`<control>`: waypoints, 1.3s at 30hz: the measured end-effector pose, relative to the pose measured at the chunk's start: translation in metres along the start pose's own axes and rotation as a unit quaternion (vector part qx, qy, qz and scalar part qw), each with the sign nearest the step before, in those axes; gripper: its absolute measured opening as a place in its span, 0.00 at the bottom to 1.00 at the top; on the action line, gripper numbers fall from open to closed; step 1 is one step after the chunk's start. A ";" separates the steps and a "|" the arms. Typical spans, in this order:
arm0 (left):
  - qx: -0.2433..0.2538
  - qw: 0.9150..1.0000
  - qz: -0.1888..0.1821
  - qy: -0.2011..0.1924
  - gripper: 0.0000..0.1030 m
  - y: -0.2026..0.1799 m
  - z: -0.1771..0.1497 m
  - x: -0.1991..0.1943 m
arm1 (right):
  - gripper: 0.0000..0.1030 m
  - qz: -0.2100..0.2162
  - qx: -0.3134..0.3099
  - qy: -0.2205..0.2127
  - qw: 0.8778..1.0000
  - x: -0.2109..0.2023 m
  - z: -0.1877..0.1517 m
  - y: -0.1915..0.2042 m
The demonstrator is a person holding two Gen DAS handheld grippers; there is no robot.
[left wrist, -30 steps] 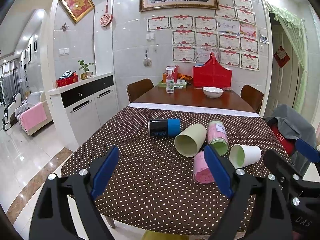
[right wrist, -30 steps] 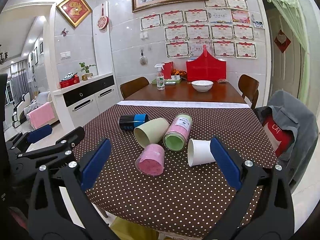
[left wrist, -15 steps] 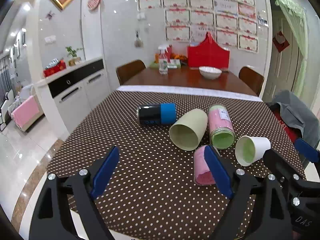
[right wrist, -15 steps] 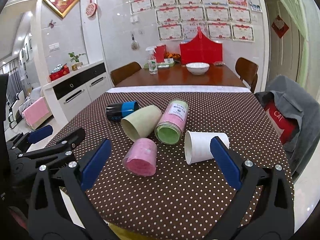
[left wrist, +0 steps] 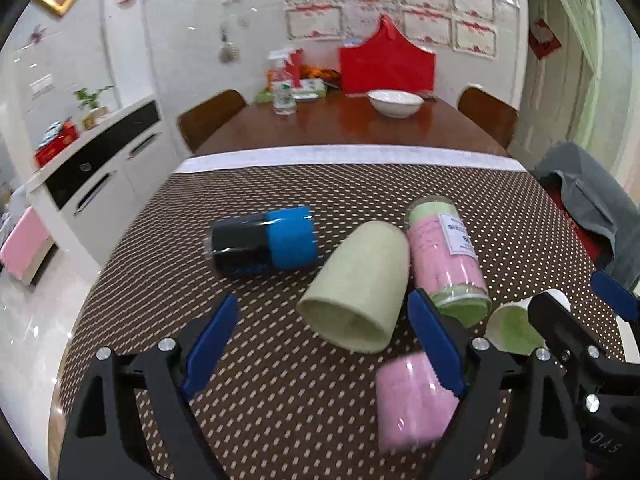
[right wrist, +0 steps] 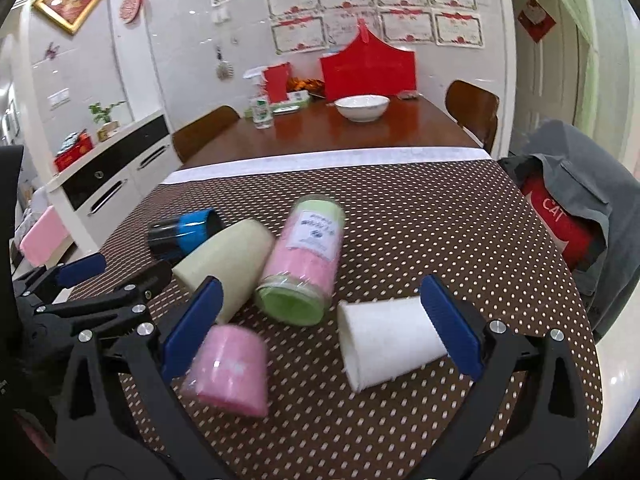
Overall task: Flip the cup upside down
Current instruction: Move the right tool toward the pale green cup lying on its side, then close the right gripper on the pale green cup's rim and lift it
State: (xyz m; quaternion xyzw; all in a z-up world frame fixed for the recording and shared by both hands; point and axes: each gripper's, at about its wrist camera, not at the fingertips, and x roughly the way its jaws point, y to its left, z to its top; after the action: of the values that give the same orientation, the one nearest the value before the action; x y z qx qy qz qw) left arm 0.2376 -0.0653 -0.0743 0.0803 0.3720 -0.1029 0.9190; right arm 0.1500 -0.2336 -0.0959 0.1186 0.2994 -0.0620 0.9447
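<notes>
Several cups lie on their sides on the dotted brown tablecloth (left wrist: 280, 408). A pale green cup (left wrist: 356, 284) lies mouth toward me, just ahead of my open left gripper (left wrist: 324, 344). A white paper cup (right wrist: 390, 342) lies between the open jaws of my right gripper (right wrist: 322, 326), nearer its right finger. A small pink cup (right wrist: 228, 368) lies by the right gripper's left finger; it also shows in the left wrist view (left wrist: 416, 400). A pink-and-green jar (right wrist: 304, 264) and a black-and-blue can (left wrist: 260, 244) lie behind. Both grippers hold nothing.
The far bare wood table end holds a white bowl (right wrist: 362, 107), a spray bottle (right wrist: 260, 108) and a red bag (right wrist: 368, 68). A grey jacket on a chair (right wrist: 572, 208) stands right of the table. White cabinets (left wrist: 100, 184) stand on the left.
Both grippers have moved forward and down toward the cups. The left one now faces the pale green cup; the right one's jaws now flank the white paper cup. The cups have not moved.
</notes>
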 end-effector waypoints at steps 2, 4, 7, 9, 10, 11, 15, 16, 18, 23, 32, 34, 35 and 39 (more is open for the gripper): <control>0.011 1.000 -0.014 0.011 0.83 -0.004 0.007 0.015 | 0.94 -0.006 0.009 0.008 1.000 0.012 0.004 -0.007; 0.026 0.999 -0.024 0.021 0.83 -0.010 0.014 0.031 | 0.94 -0.010 0.012 0.017 1.000 0.023 0.006 -0.013; 0.041 0.997 -0.038 0.051 0.83 -0.017 0.016 0.053 | 0.94 -0.015 0.019 0.031 0.999 0.038 0.009 -0.021; 0.044 0.996 -0.038 0.070 0.83 -0.020 0.017 0.068 | 0.94 -0.014 0.028 0.043 0.999 0.047 0.010 -0.028; 0.046 0.995 -0.036 0.075 0.83 -0.022 0.017 0.074 | 0.94 -0.014 0.031 0.048 0.998 0.051 0.010 -0.031; 0.047 0.995 -0.034 0.082 0.83 -0.023 0.017 0.079 | 0.94 -0.015 0.033 0.053 0.998 0.055 0.009 -0.033; 0.052 0.991 -0.033 0.120 0.83 -0.026 0.018 0.103 | 0.94 -0.012 0.040 0.070 0.997 0.069 0.007 -0.039; 0.049 0.990 -0.033 0.128 0.83 -0.026 0.019 0.109 | 0.94 -0.010 0.041 0.073 0.996 0.073 0.006 -0.041; 0.045 0.989 -0.040 0.136 0.83 -0.024 0.018 0.115 | 0.94 -0.007 0.041 0.078 0.996 0.080 0.005 -0.042; 0.025 0.988 -0.053 0.142 0.79 -0.020 0.021 0.127 | 0.94 -0.004 0.052 0.082 0.995 0.090 0.003 -0.048; 0.017 0.989 -0.049 0.137 0.76 -0.012 0.019 0.121 | 0.94 -0.005 0.042 0.076 0.996 0.087 0.003 -0.045; 0.019 0.990 -0.045 0.134 0.75 -0.012 0.018 0.117 | 0.94 -0.008 0.042 0.069 0.997 0.082 0.004 -0.044; 0.017 0.990 -0.043 0.130 0.75 -0.011 0.018 0.114 | 0.94 -0.008 0.042 0.066 0.997 0.080 0.005 -0.044; 0.013 0.993 -0.047 0.110 0.75 -0.007 0.021 0.100 | 0.94 -0.016 0.042 0.050 0.998 0.062 0.010 -0.040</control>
State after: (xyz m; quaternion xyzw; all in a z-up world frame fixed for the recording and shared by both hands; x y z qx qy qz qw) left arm 0.3195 -0.0900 -0.1298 0.0857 0.4728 -0.1418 0.8655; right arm 0.1984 -0.2775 -0.1319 0.1566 0.3448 -0.0833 0.9218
